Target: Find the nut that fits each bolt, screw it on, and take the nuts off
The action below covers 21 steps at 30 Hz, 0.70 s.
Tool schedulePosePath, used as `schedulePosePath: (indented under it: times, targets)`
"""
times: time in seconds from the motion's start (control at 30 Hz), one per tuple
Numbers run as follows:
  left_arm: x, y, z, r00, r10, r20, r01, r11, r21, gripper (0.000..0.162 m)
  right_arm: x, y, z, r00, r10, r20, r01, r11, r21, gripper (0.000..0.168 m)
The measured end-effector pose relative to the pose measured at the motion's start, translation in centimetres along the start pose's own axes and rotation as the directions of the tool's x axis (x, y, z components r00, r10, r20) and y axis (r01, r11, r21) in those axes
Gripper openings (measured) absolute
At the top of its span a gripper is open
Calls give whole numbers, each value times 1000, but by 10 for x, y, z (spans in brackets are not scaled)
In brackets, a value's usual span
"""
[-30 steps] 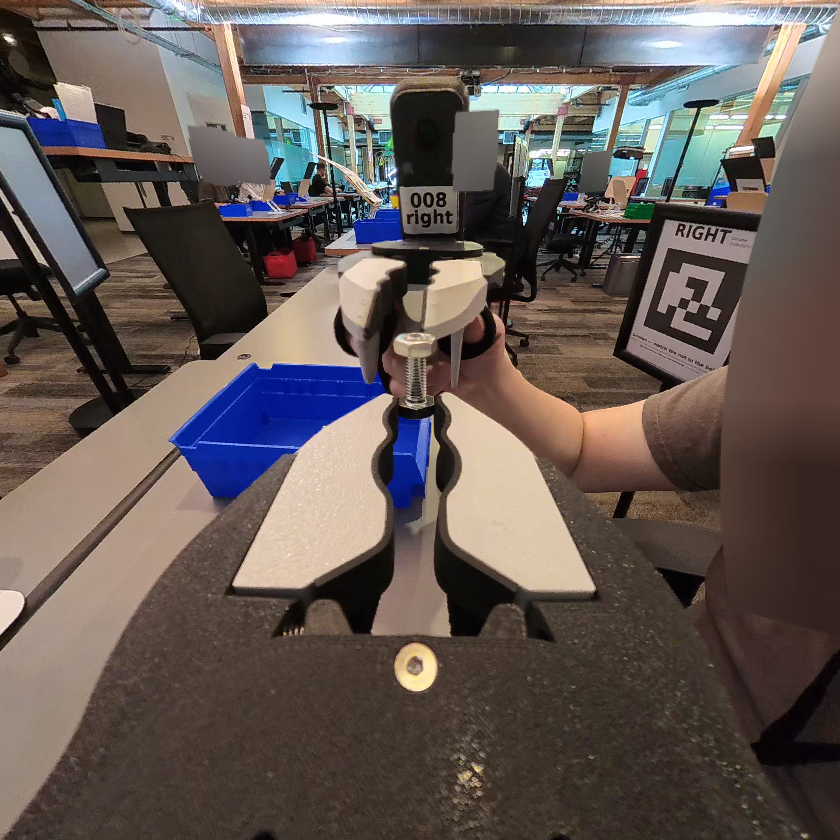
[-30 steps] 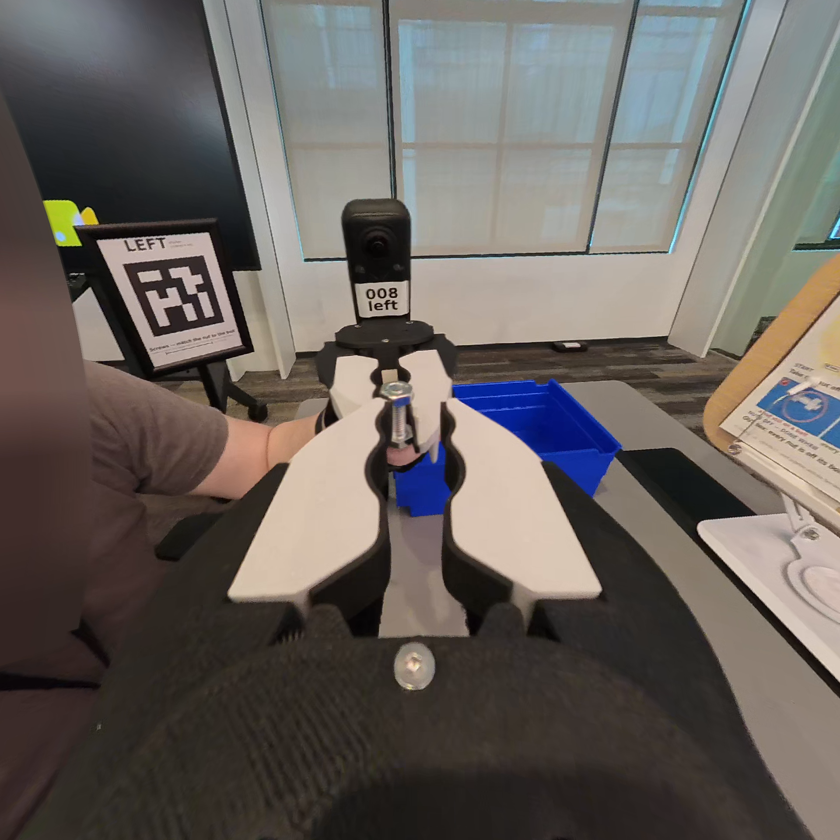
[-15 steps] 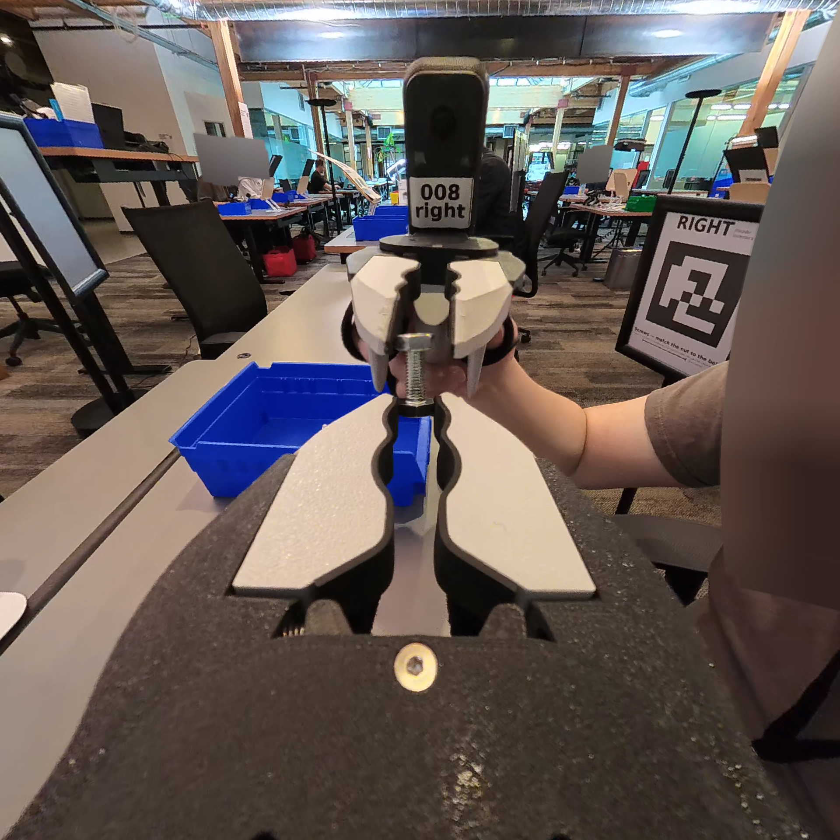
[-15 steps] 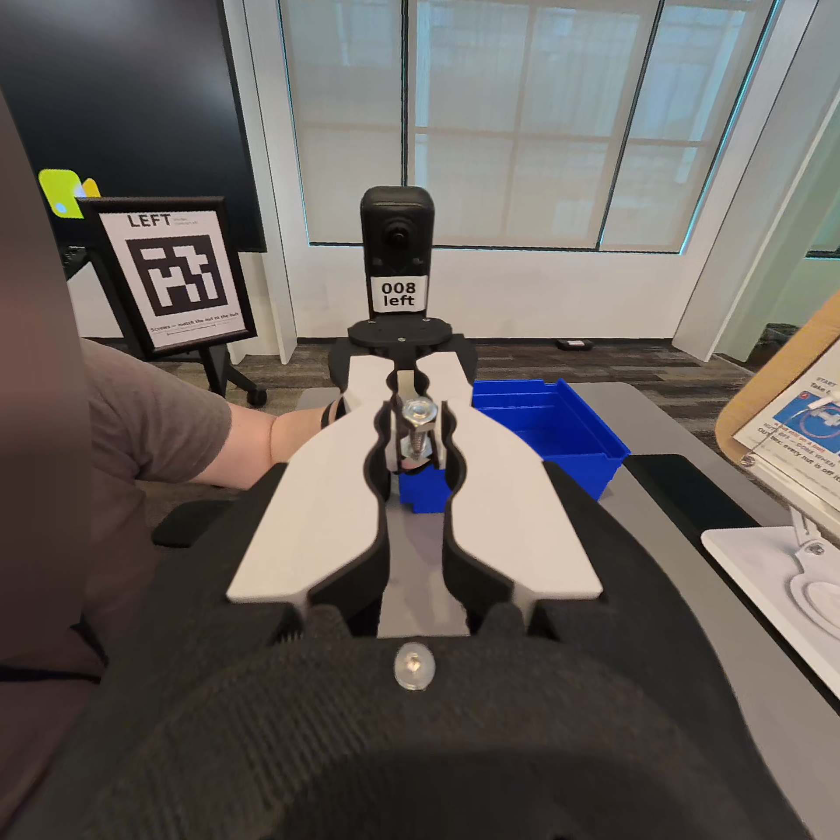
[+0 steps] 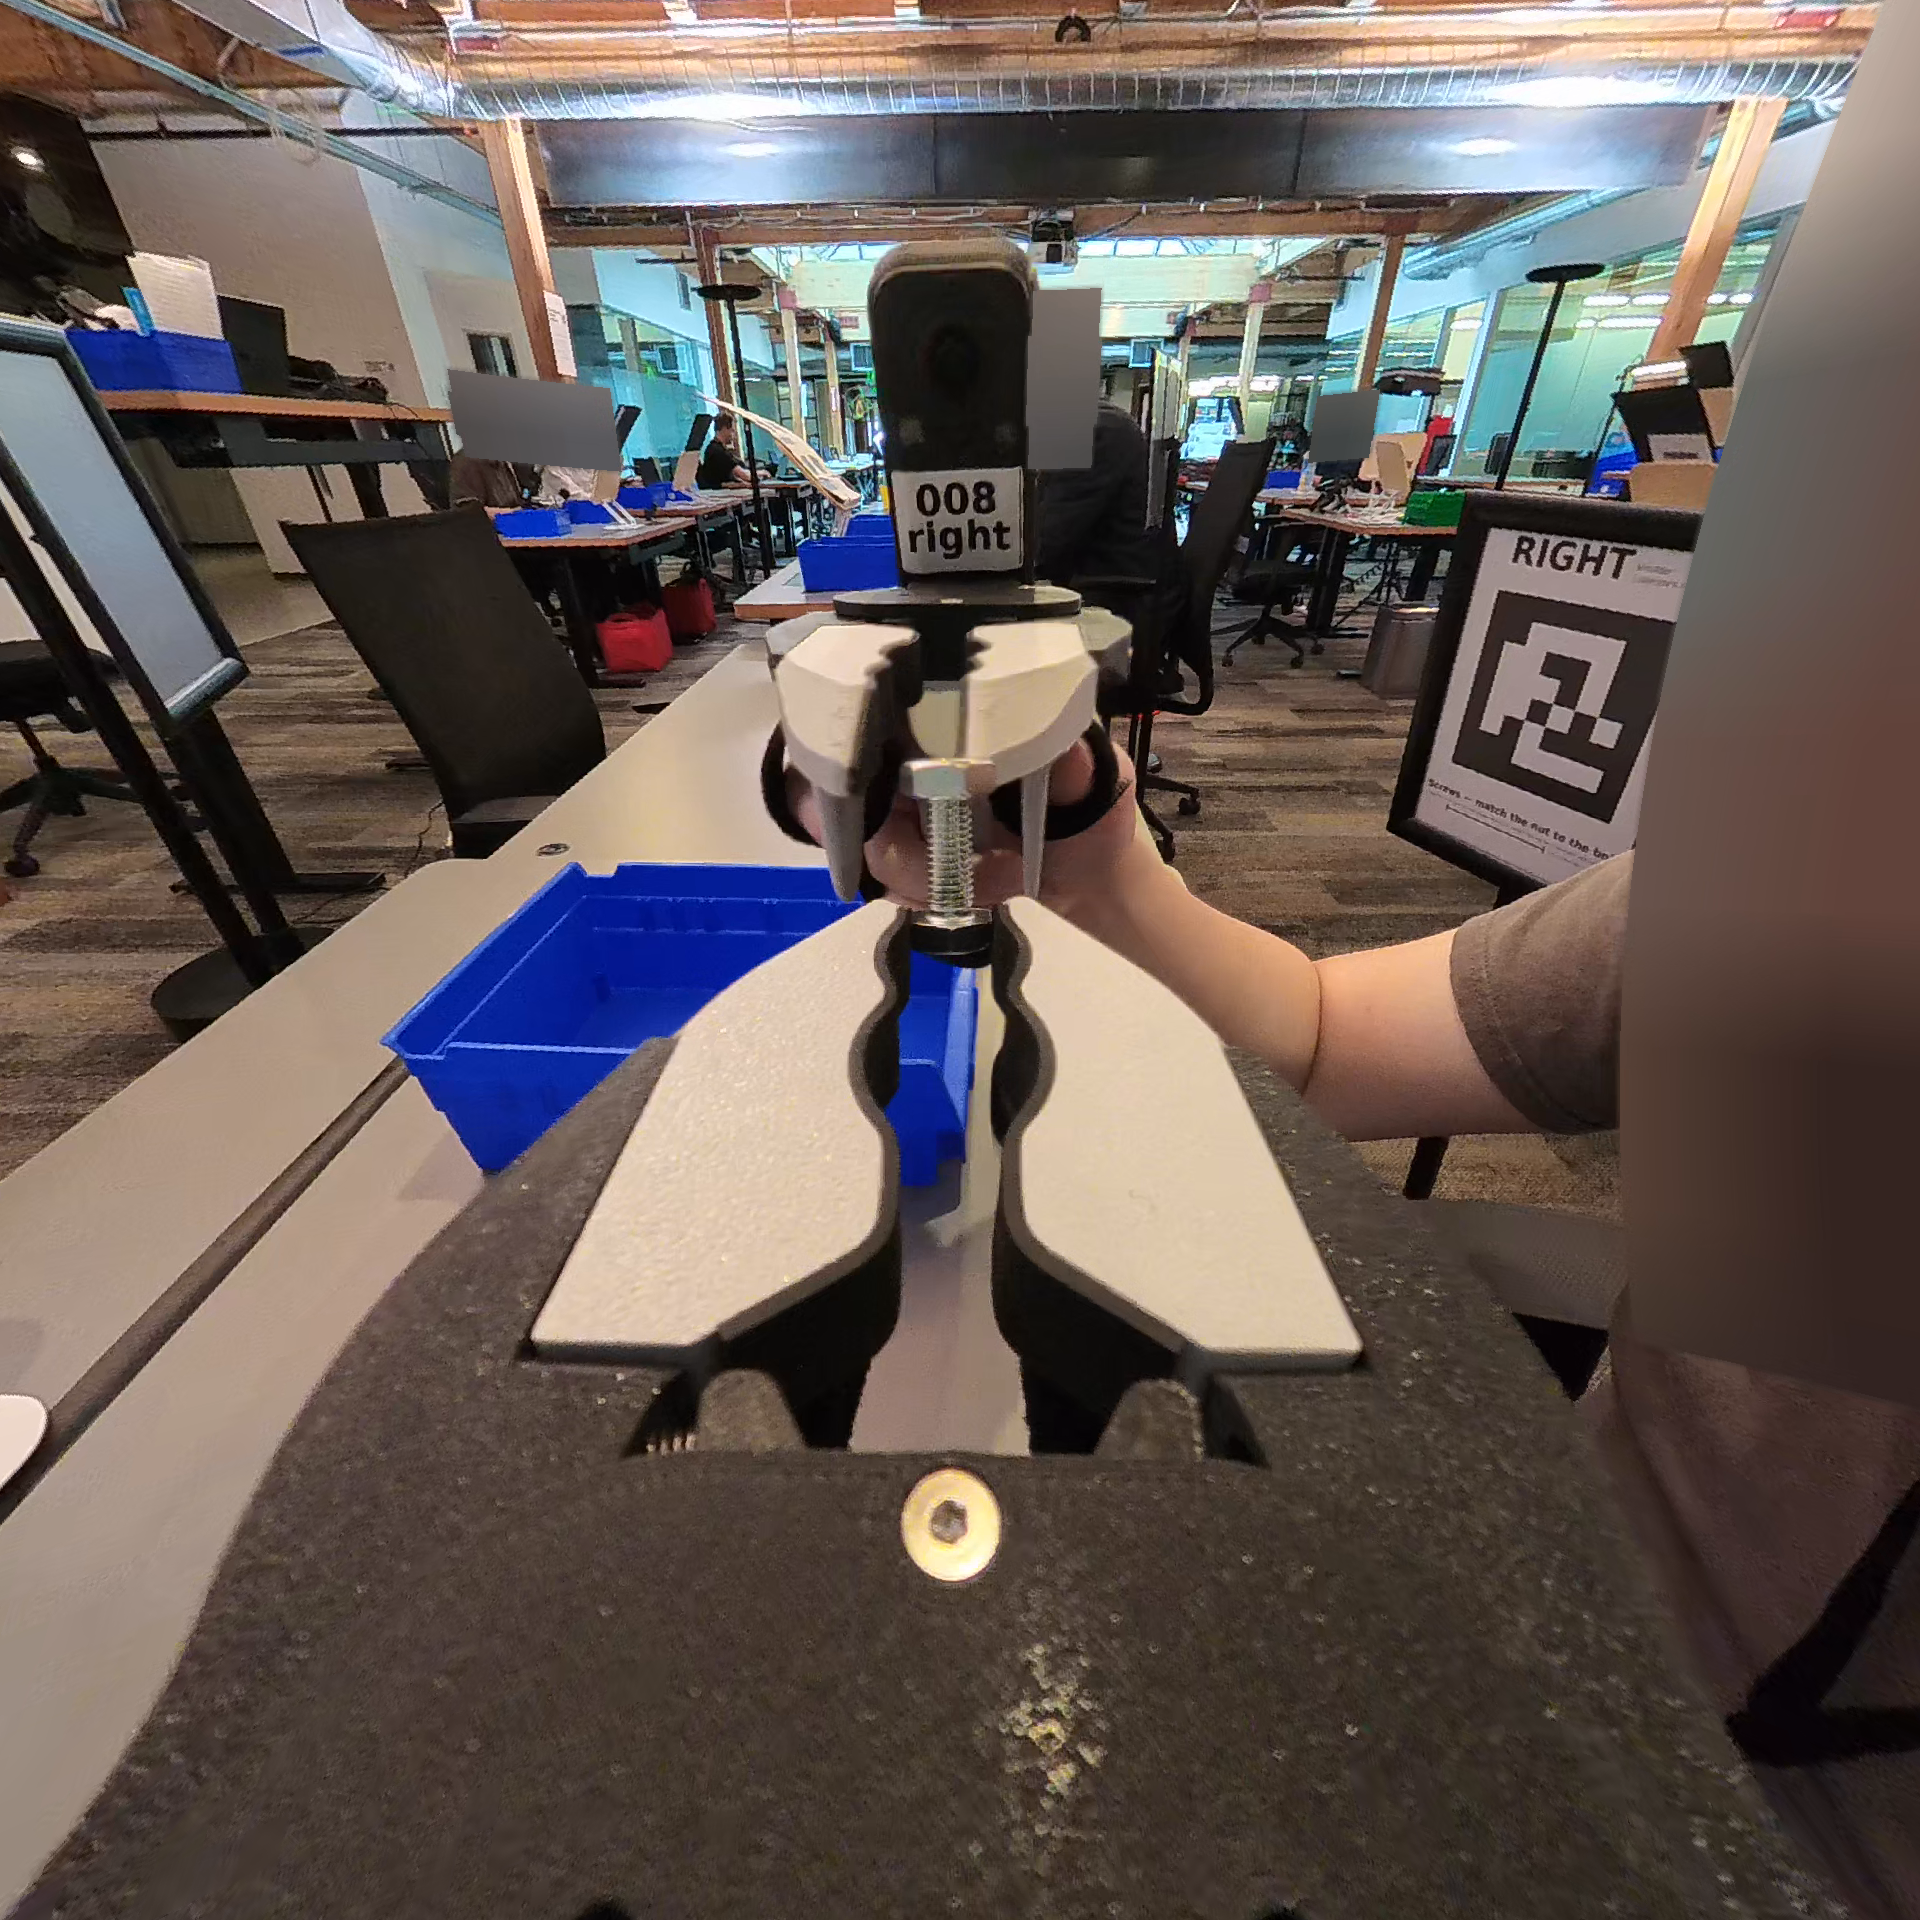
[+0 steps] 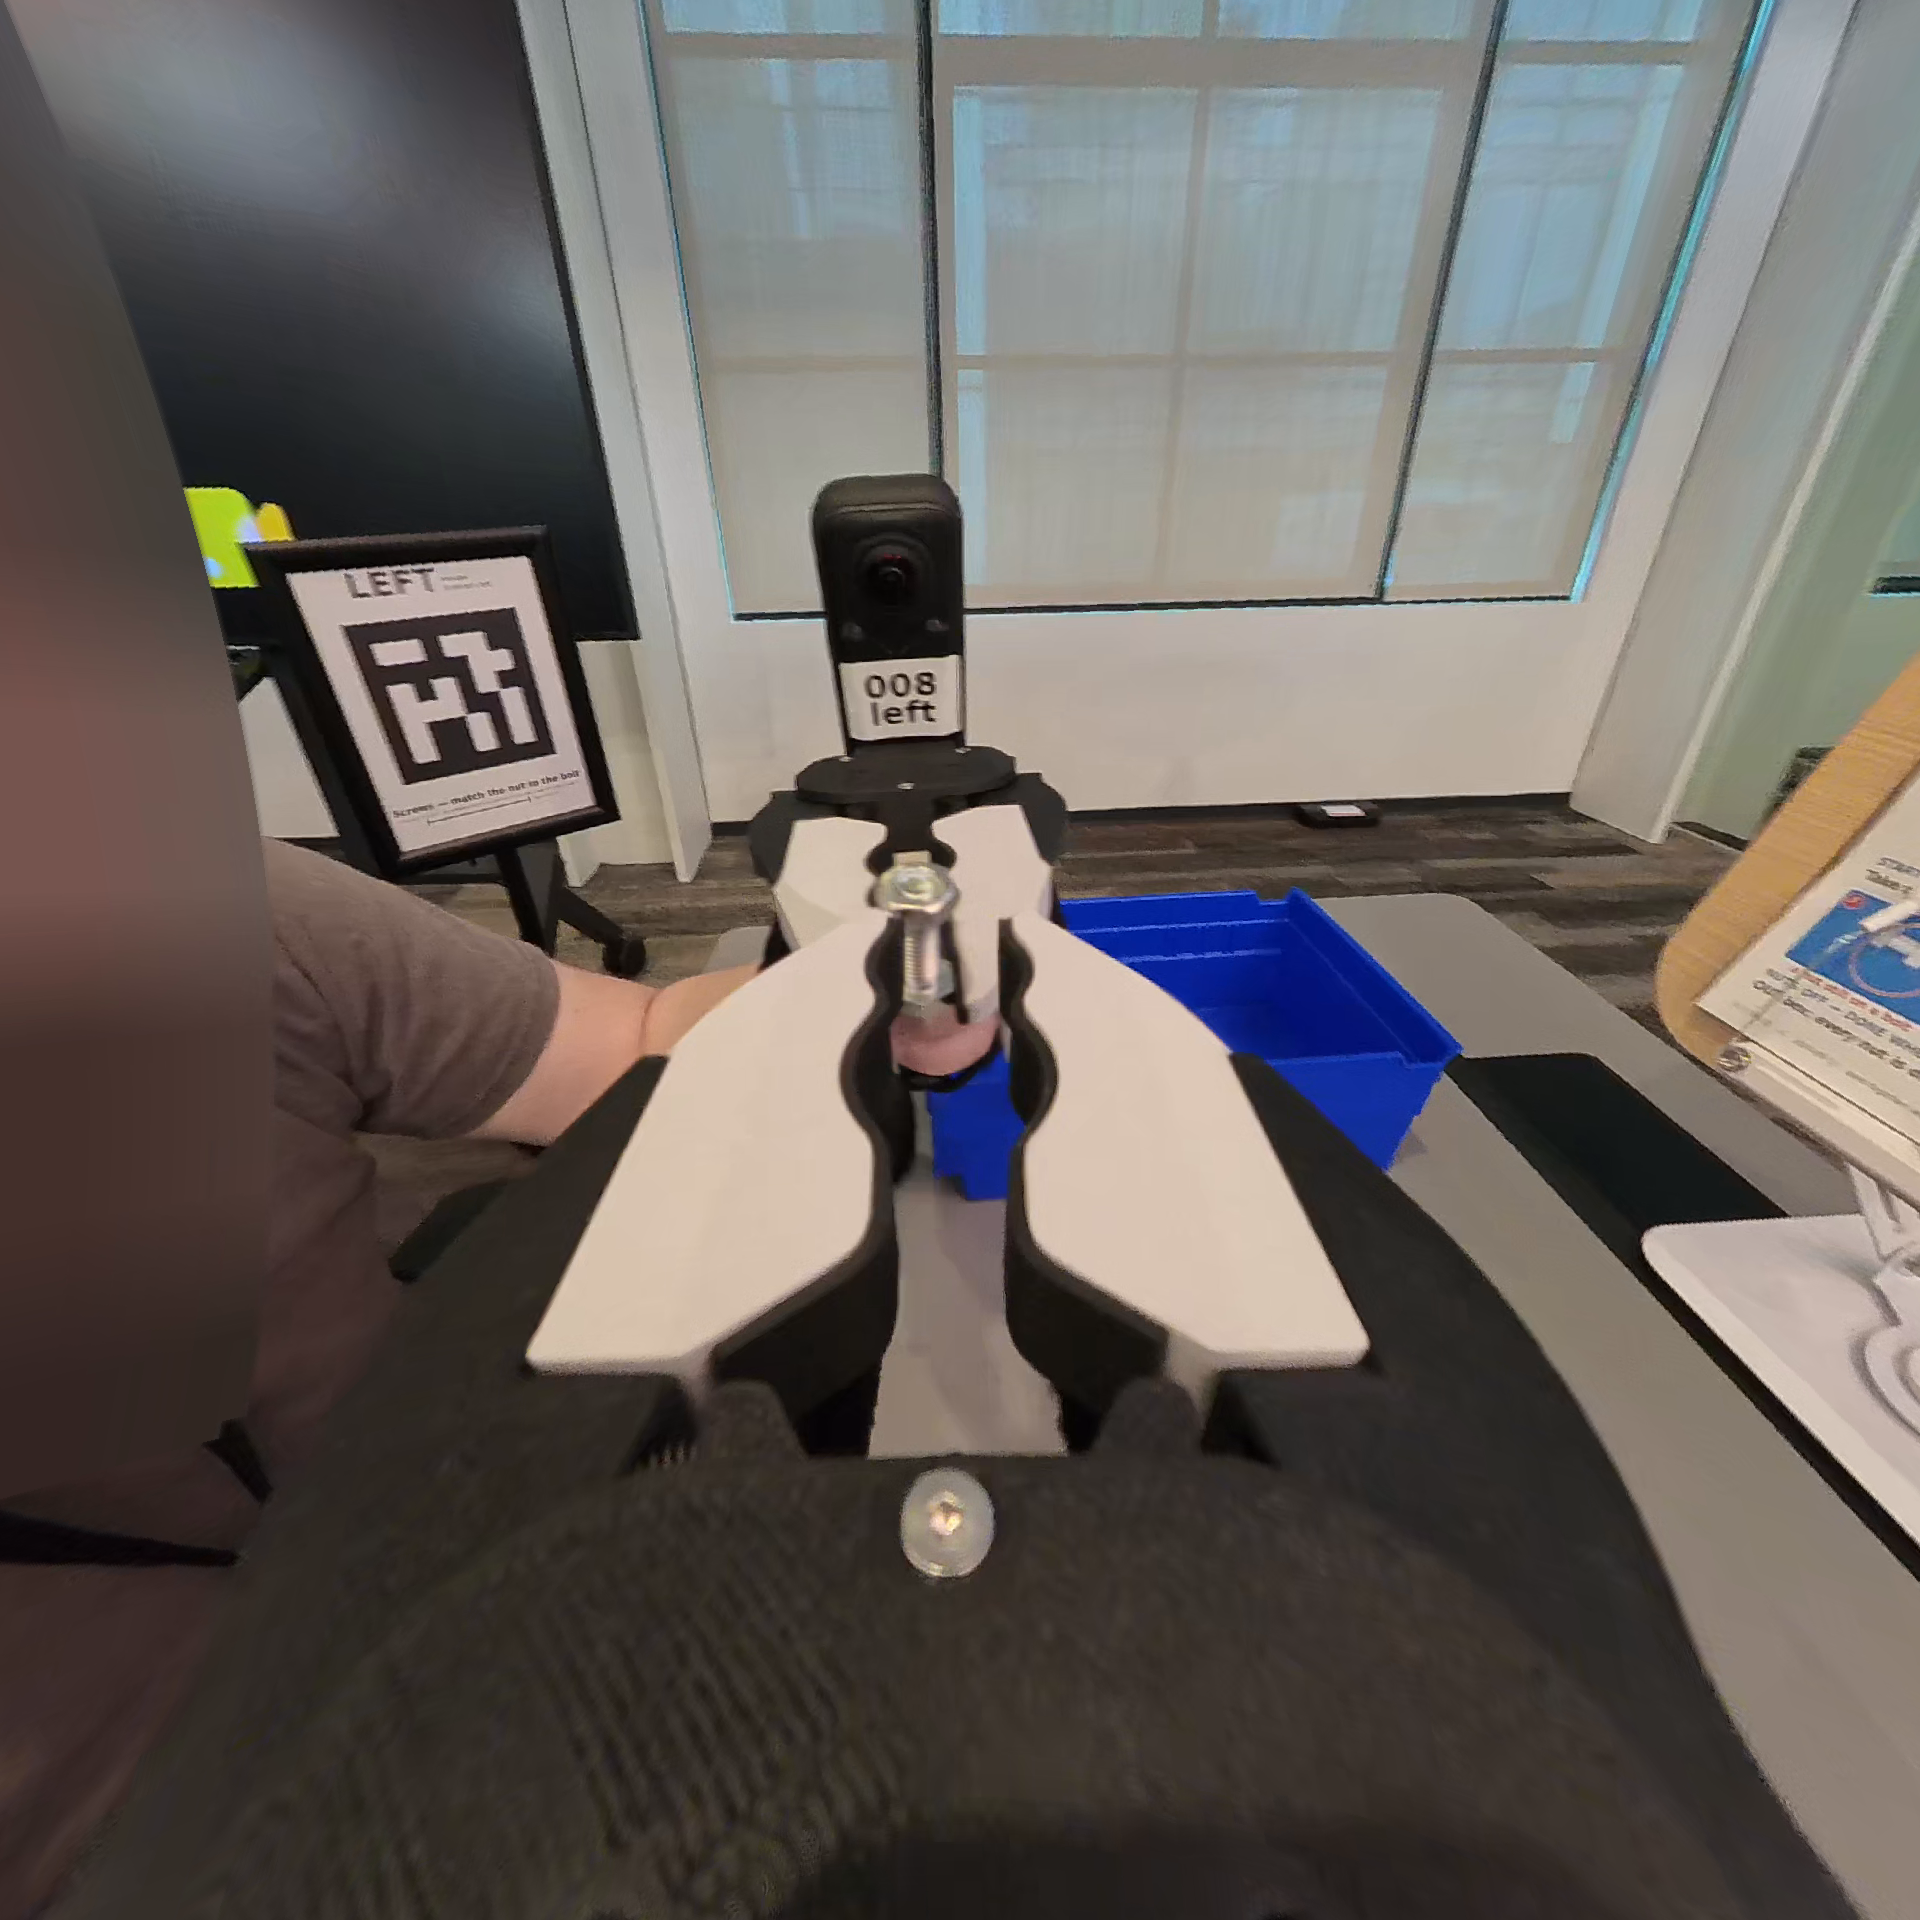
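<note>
A silver bolt (image 5: pixel 948 852) stands upright in the air between my two grippers, head up, with a nut (image 5: pixel 945 935) on its lower end. My left gripper (image 5: pixel 948 923) is shut on the nut. My right gripper (image 5: pixel 940 891) faces it, its fingers straddling the bolt just below the head with a gap on each side. In the right wrist view the bolt (image 6: pixel 914 940) runs down between the tips of my right gripper (image 6: pixel 937 935), which stand slightly apart. The nut (image 6: pixel 925 1003) sits below, against a finger of the left gripper.
An empty blue bin (image 5: pixel 623 987) sits on the grey table (image 5: pixel 208 1195) under the grippers and also shows in the right wrist view (image 6: pixel 1278 997). A framed marker sign (image 5: pixel 1548 707) stands to one side. A paper on a stand (image 6: pixel 1818 987) is at the right. My two grippers' fingertips are within a few centimetres of each other.
The right gripper was tilted around the bolt head, then swung upright. The bolt and the left gripper on the nut have stayed nearly in place.
</note>
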<state>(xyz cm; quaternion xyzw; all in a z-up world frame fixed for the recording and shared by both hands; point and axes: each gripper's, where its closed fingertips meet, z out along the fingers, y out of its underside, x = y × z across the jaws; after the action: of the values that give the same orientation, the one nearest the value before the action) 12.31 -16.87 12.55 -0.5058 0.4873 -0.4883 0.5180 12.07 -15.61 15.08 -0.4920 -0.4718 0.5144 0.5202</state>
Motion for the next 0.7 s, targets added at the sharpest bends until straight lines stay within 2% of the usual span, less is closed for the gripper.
schedulePosePath:
  times: [0.17, 0.33, 0.5, 0.7]
  targets:
    - [1, 1, 2, 1000, 8, -2, -8, 1000, 1, 14, -7, 2, 7, 999, -42, -4, 42, 999, -14, 19]
    - [-1, 0, 1, 1000, -10, -8, 10, 1000, 22, 14, -1, -2, -2, 1000, 8, 16, -8, 1000, 20, 17]
    - [1, 1, 5, 1000, -5, -14, 6, 1000, 27, 14, -7, 3, 8, 999, -40, -5, 39, 999, -23, 18]
    - [0, -2, 2, 1000, -6, -12, 7, 999, 43, 14, -3, 2, 2, 1000, -7, 11, 7, 1000, -12, 18]
